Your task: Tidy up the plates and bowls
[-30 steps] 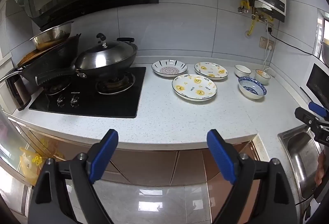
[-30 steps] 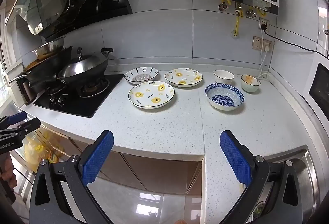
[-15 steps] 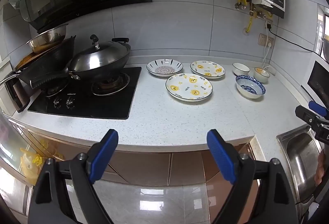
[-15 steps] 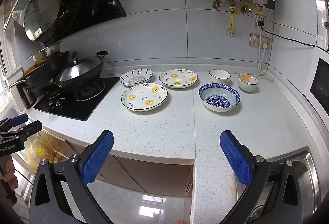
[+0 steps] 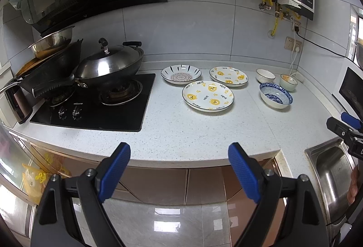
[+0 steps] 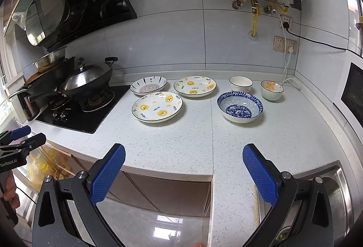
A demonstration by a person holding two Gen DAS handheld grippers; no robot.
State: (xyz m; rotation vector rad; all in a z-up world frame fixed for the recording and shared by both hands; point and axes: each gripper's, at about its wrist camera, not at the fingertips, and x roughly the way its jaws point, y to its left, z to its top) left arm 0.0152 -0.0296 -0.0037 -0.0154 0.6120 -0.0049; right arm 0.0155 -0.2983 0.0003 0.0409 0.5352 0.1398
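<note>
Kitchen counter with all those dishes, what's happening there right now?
A person holds a two-finger gripper in each hand in front of the counter. The left gripper and right gripper are both open, empty and short of the dishes. Three plates sit apart beside the stove: two bear plates and a patterned plate. To their right stand a blue bowl and two small bowls. Nothing is stacked yet.

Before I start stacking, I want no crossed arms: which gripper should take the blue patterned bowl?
Right. The blue patterned bowl lies almost straight ahead of the open right gripper, while from the left gripper it sits far right, beyond the near bear plate.
</note>
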